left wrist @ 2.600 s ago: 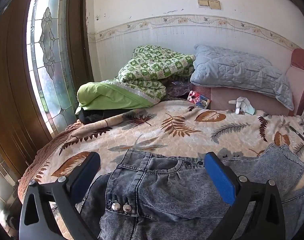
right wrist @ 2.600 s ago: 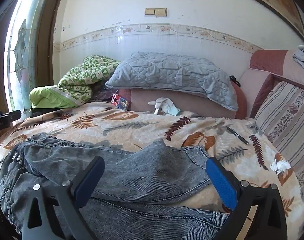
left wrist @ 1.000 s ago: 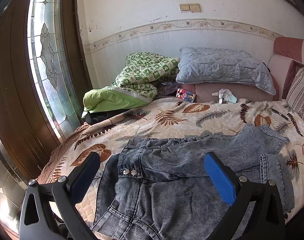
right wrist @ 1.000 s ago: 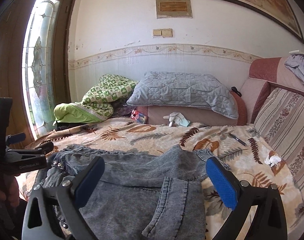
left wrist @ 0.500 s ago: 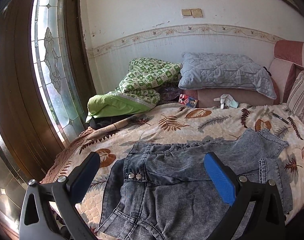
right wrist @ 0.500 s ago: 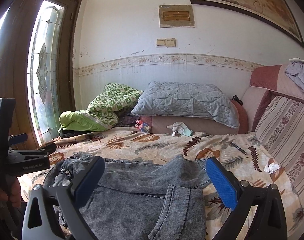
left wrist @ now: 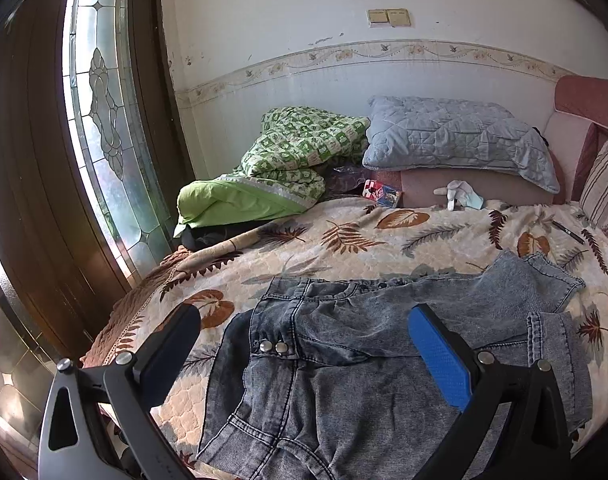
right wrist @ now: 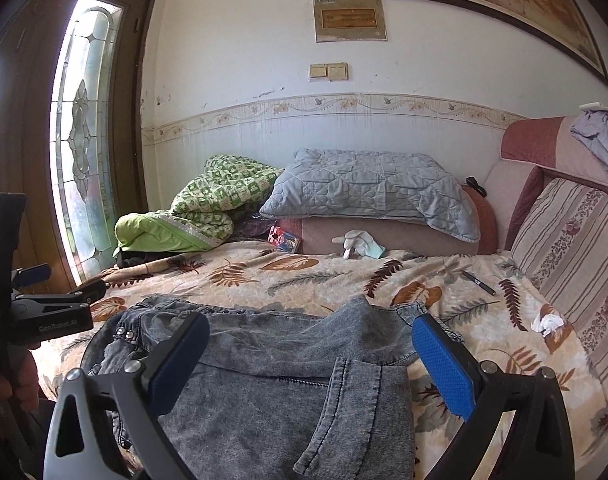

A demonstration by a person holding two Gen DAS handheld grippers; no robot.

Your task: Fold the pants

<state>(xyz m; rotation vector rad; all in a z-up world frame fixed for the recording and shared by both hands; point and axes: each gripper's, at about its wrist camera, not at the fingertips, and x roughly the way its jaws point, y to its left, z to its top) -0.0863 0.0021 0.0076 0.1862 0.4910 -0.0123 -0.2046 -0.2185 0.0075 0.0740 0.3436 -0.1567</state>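
The left gripper [left wrist: 304, 344] hung with its fingers spread wide and nothing between them, and the right gripper [right wrist: 309, 354] was likewise wide open and empty. The pants [left wrist: 363, 360] lay folded on the bedspread [left wrist: 343, 248] directly below and ahead of both pairs of fingers, the waistband with its two metal snaps [left wrist: 275, 347] between the left gripper's fingers, a cuffed leg end [right wrist: 355, 412] between the right gripper's fingers. Beyond the fingertips the leaf-print bedspread was open up to a grey pillow [left wrist: 455, 140], a green quilt [left wrist: 300, 152], a small colourful box [left wrist: 381, 193] and a white glove [right wrist: 357, 242]. A pen [right wrist: 479, 282] and a crumpled tissue [right wrist: 547, 322] lay past the right gripper's right finger, beside a striped cushion [right wrist: 575, 248]. Nothing stood between either gripper and the pants.
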